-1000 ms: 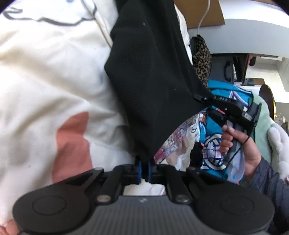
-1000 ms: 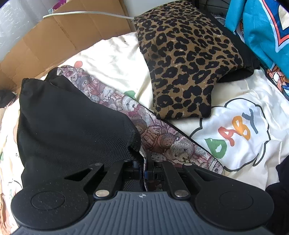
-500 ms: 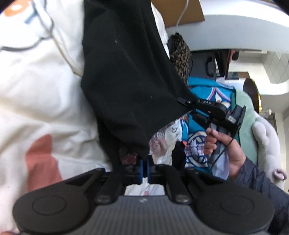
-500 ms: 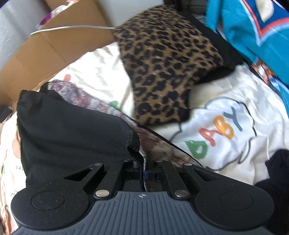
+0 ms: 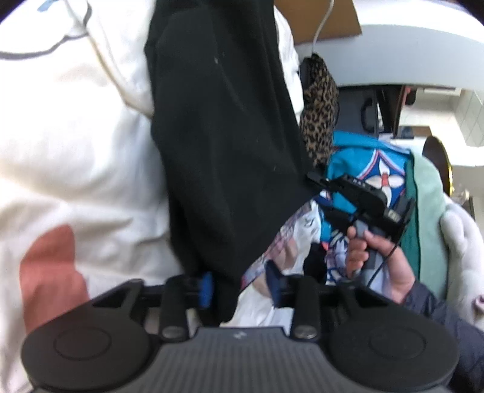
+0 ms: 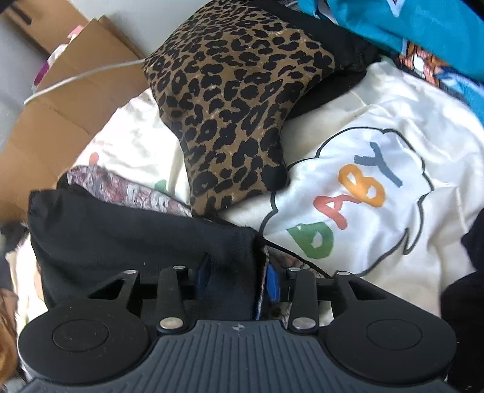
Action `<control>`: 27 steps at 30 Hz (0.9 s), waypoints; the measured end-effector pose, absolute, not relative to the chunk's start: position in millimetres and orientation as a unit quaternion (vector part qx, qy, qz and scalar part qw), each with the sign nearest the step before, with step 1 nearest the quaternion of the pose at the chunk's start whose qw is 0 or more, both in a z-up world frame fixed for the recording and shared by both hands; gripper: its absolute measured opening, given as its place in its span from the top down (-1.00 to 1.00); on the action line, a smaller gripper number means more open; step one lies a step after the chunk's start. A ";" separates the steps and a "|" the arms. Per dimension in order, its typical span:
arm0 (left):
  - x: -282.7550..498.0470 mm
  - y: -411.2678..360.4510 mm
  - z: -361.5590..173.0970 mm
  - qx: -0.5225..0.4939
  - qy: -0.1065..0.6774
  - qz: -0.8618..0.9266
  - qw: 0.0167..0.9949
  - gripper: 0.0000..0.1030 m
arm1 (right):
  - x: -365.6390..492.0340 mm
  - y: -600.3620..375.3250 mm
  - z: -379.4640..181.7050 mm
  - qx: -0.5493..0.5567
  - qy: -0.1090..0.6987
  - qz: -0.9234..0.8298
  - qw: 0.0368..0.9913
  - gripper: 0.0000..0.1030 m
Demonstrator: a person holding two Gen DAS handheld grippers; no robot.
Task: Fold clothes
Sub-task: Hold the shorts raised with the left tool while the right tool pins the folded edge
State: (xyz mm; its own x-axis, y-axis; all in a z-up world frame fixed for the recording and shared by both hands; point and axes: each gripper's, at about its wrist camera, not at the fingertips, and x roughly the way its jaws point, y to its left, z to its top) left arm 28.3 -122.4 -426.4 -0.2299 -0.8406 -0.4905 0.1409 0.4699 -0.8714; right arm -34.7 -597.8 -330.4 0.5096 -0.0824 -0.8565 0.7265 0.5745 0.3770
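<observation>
A black garment with a patterned inner side lies stretched over a cream blanket. My left gripper is open, its blue pads apart with one corner of the black cloth loose between them. In the right wrist view the black garment bunches in front of my right gripper, also open, with an edge of cloth sitting between its pads. The left wrist view shows the right gripper at the garment's far corner, held by a hand.
A folded leopard-print garment rests on the cream blanket printed with "BABY". A teal garment lies at the far right. Cardboard and a white cable sit at the back left. A white plush toy lies beside the hand.
Both grippers, shut on the black garment's corners before, have opened; the cloth now lies loose between the pads. The right gripper has also moved nearer to the leopard-print garment.
</observation>
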 end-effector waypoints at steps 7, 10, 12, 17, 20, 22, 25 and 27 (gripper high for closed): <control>32.3 -120.7 -436.3 -0.262 0.666 -0.430 0.551 0.93 | -39.6 -607.1 -337.6 0.416 0.409 -0.266 0.767 0.98; 32.4 -118.0 -434.3 -0.264 0.662 -0.434 0.552 0.94 | -46.7 -608.6 -339.1 0.423 0.409 -0.272 0.762 0.98; 32.8 -115.2 -431.4 -0.264 0.660 -0.438 0.551 0.94 | -51.5 -609.6 -340.1 0.428 0.408 -0.276 0.758 0.98; 32.3 -112.8 -423.8 -0.248 0.660 -0.444 0.553 0.95 | -63.3 -612.1 -342.6 0.440 0.408 -0.285 0.748 0.98; 31.6 -117.7 -422.3 -0.225 0.664 -0.445 0.558 0.95 | -70.3 -613.6 -344.1 0.447 0.407 -0.290 0.742 0.98; 30.3 -123.2 -422.7 -0.213 0.666 -0.446 0.559 0.95 | -75.1 -614.6 -345.1 0.451 0.407 -0.294 0.738 0.98; 30.1 -127.9 -422.9 -0.199 0.670 -0.449 0.558 0.95 | -80.7 -617.5 -349.9 0.469 0.399 -0.291 0.733 0.98; 29.6 -128.4 -423.9 -0.189 0.673 -0.447 0.558 0.94 | -84.3 -619.6 -353.7 0.482 0.392 -0.288 0.729 0.93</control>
